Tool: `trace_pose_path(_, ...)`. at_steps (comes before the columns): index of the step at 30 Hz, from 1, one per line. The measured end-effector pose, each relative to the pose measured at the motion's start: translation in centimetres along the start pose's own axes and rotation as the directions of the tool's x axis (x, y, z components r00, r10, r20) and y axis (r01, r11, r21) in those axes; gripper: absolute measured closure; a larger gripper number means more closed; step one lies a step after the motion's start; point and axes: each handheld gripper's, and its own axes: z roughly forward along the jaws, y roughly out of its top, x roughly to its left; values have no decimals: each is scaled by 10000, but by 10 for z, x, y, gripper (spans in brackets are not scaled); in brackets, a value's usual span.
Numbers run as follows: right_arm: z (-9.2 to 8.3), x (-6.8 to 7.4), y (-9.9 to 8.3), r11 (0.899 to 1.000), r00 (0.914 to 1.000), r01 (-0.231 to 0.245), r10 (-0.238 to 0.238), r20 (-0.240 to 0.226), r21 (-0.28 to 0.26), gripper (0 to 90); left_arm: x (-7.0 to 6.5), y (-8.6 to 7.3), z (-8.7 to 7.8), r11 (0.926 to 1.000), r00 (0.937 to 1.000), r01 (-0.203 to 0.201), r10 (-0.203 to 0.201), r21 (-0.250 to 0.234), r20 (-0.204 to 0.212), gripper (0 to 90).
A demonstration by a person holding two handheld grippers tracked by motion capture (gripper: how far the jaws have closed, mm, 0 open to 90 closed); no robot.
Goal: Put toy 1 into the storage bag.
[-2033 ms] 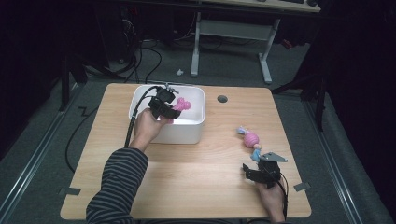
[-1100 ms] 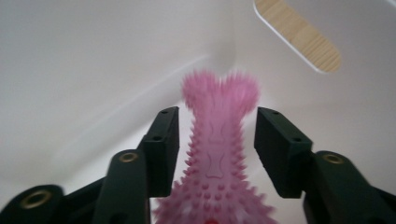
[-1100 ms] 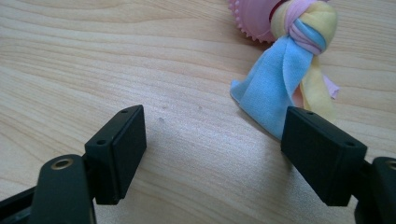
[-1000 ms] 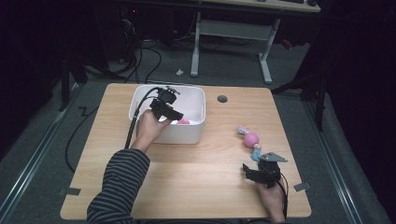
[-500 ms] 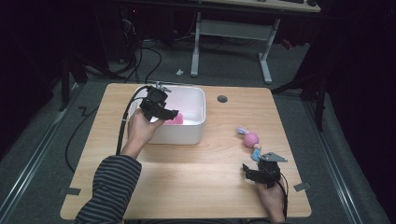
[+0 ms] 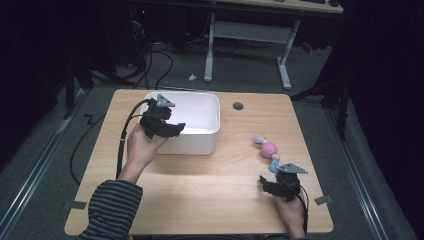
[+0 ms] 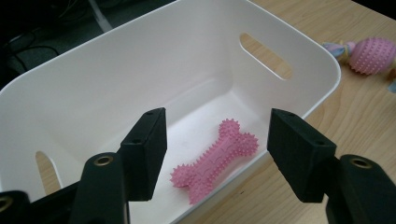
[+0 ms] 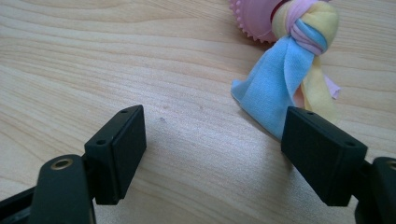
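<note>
While the person's left hand (image 6: pixel 141 146) comes up from a striped sleeve (image 6: pixel 111 207) at the left of the high view, it holds the left gripper (image 6: pixel 167 128) over the near left rim of a white bin (image 6: pixel 206 106), with a black cable (image 6: pixel 122 142) looping from the gripper past the wrist. From the left gripper view, the jaws of this left gripper (image 7: pixel 215 140) stand wide apart with nothing between them, poised above the open bin (image 7: pixel 116 74). On the bin's floor lies a pink spiked bone toy (image 7: pixel 215 158), seen in the gap between the jaws but below them and not touched. The bin has slot handles cut into its end walls and sits on a light wooden table (image 6: pixel 200 195).

Farther right on the table, well apart from the bin, lies a pink spiked ball toy with knotted cloth tails (image 6: pixel 269 149). Just beyond it toward the near right corner, the person's right hand (image 6: pixel 290 212) holds the right gripper (image 6: pixel 275 185) low over the wood. In the right gripper view, the right gripper (image 8: pixel 212 149) also has its jaws spread and empty; the toy's blue and yellow cloth tail (image 8: pixel 285 79) lies on the table (image 8: pixel 93 56) just ahead of the right-hand jaw, whether touching cannot be told.
</note>
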Motion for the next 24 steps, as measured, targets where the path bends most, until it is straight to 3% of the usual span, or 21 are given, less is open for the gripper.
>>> trace_pose_path(9,0,0,0,10000,10000,7,-7,0,2,223,-6,-13,-10,9998,10000,-39,39,-196,7,378)
trace_pose_path(24,0,0,0,10000,10000,14,-14,-2,0,223,-12,-43,-14,9991,9993,320,-314,-296,202,375)
